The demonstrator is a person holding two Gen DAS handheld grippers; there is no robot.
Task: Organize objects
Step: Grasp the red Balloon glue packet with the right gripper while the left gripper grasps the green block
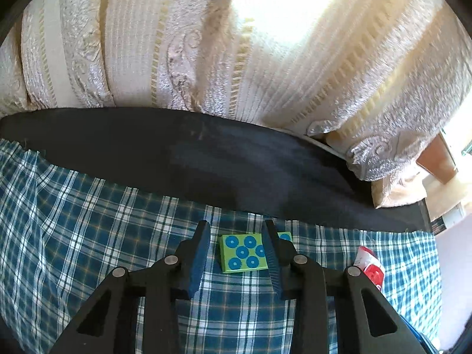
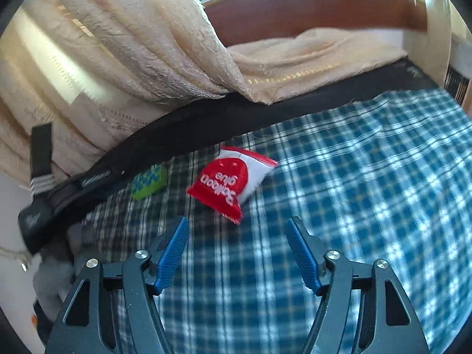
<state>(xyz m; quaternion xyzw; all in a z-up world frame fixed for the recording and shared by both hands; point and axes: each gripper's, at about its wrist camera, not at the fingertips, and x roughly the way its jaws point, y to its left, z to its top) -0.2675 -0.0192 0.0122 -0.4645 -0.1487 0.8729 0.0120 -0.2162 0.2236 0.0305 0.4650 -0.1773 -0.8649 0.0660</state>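
A green tile with blue dots point(image 1: 243, 254) lies flat on the blue plaid cloth point(image 1: 88, 221). My left gripper point(image 1: 236, 230) is open, its blue pads on either side of the tile's near end; the right finger hides part of it. A red and white packet marked "Balloon glue" point(image 2: 233, 181) lies on the cloth point(image 2: 368, 177). My right gripper point(image 2: 237, 227) is open and empty, just short of the packet. The green tile point(image 2: 149, 181) shows blurred to the packet's left. The packet point(image 1: 370, 265) also shows at the right in the left wrist view.
A black band point(image 1: 206, 153) runs behind the plaid cloth. Cream patterned curtains point(image 1: 177, 44) hang behind it and drape onto it point(image 2: 132, 59). A brown wooden board point(image 2: 309, 11) stands at the back right. The left gripper's black arm point(image 2: 59, 194) lies at the left.
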